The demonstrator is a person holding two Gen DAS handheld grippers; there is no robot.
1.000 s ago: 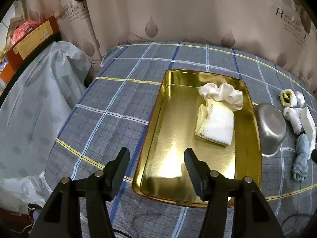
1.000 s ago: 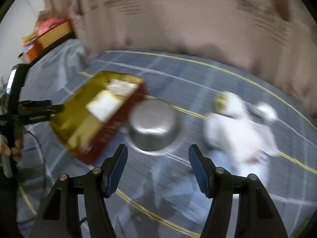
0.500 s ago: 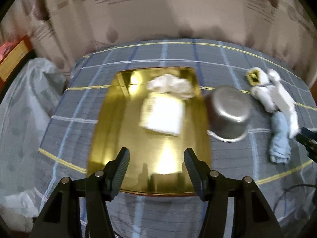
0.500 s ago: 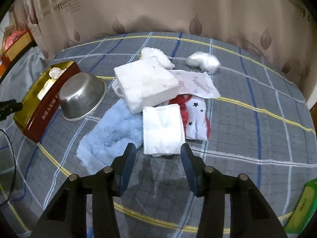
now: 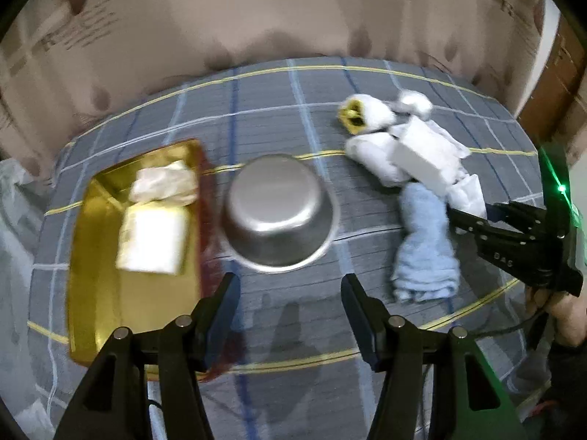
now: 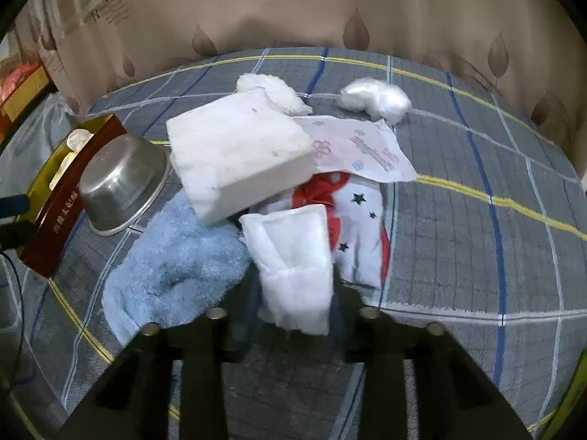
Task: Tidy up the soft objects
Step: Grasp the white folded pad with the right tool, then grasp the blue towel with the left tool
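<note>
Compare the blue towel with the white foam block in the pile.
The blue towel is pale blue and fluffy; the white foam block is white and smooth-faced. The towel lies limp and rumpled, flat on the checked cloth; the block keeps a stiff slab shape with straight edges. The towel is at the bottom of the pile, while the block sits tilted on top, partly over the towel. Both lie beside the upturned steel bowl.

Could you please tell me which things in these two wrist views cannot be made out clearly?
- Right gripper, right wrist view: its jaws are closing around the white folded cloth, which hides the pads, so contact is unclear.
- Gold tray, left wrist view: motion blur smears the two white cloths inside.
- Red and white star cloth, right wrist view: mostly covered by the foam block and printed paper.
</note>
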